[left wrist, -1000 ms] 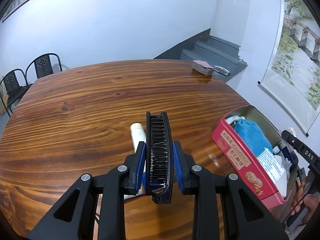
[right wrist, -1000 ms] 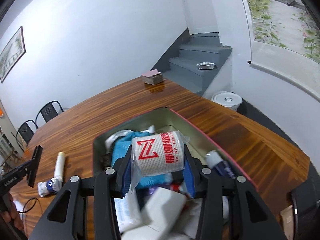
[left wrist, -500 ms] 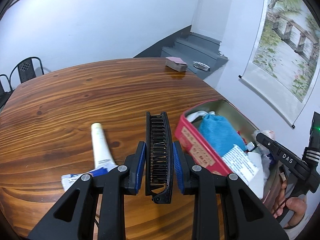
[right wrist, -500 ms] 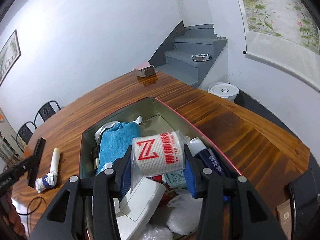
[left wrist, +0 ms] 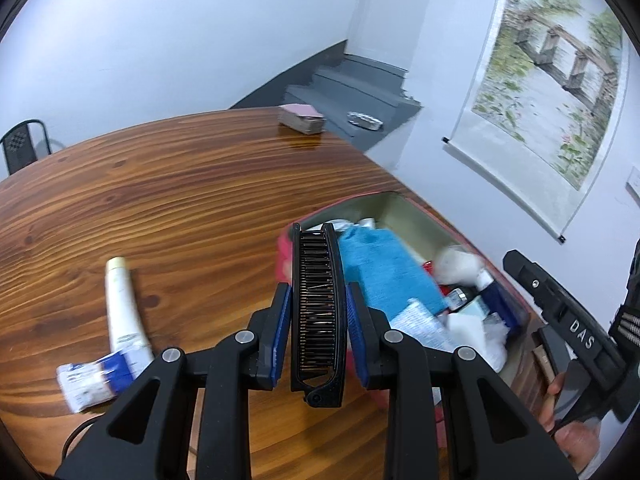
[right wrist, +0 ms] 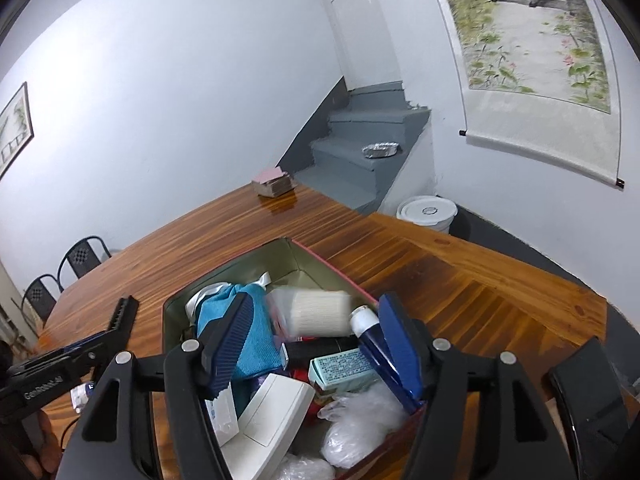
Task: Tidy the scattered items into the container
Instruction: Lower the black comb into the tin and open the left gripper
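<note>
Progress is well advanced, in our judgement: the container (right wrist: 320,264), a red tin with a dull metal lining, already holds most of the items. We count a blue towelling cloth (right wrist: 256,344), a ribbed white bandage roll (right wrist: 320,314), a teal printed carton (right wrist: 342,368), a flat white box (right wrist: 276,412), a dark blue tube with a white cap (right wrist: 366,326) and crinkled clear plastic bags (right wrist: 356,432).

Our right gripper (right wrist: 316,352) stands over the tin with its jaws wide; they have just been opening, and the bandage roll lies free of both pads among the contents below.

Our left gripper (left wrist: 317,334) is closed narrowly on a black folding comb (left wrist: 318,304), a rigid, slightly curved plastic bar with fine close-set teeth. The comb is carried above the near edge of the tin and is not yet inside.

Left to do, as we judge it: deposit the comb, then collect the white squeeze tube (left wrist: 120,320), a soft tapered tube with a crimped blue-printed end, lying on the glossy grained wooden table (left wrist: 180,184), well apart from the tin. A small stack of cards (left wrist: 302,120) sits at the far table edge; whether it belongs to the task we cannot tell.
</note>
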The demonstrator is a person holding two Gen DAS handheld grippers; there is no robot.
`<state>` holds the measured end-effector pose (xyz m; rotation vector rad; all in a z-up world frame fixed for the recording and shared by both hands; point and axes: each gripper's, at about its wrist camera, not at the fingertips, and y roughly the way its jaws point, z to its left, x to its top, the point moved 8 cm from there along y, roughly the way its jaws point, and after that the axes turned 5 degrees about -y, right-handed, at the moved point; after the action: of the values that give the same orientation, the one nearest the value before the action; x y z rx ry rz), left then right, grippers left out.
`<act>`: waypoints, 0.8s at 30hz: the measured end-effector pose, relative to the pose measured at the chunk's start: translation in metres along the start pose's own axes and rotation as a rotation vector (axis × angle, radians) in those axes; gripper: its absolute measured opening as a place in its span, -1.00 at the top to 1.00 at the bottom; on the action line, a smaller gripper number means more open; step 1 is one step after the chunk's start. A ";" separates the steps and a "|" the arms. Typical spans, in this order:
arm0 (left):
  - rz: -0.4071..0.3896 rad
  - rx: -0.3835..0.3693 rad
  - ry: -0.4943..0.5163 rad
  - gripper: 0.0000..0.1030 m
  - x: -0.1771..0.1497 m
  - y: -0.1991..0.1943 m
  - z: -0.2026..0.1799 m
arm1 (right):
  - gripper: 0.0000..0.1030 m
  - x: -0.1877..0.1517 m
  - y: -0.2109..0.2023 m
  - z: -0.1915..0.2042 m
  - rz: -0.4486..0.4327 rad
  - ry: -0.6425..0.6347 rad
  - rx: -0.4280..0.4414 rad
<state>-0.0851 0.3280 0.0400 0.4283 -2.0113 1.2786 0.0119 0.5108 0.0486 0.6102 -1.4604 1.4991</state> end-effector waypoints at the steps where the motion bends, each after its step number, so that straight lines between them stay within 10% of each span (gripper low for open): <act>1: 0.001 -0.008 0.009 0.43 0.001 0.003 -0.005 | -0.35 0.001 -0.002 0.000 -0.006 0.005 0.001; 24: 0.066 -0.081 0.015 0.26 0.008 0.042 -0.038 | -0.53 0.002 -0.008 -0.004 -0.035 0.043 -0.005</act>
<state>-0.1020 0.3815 0.0281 0.3159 -2.0719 1.2315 0.0191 0.5141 0.0538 0.5943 -1.4131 1.4720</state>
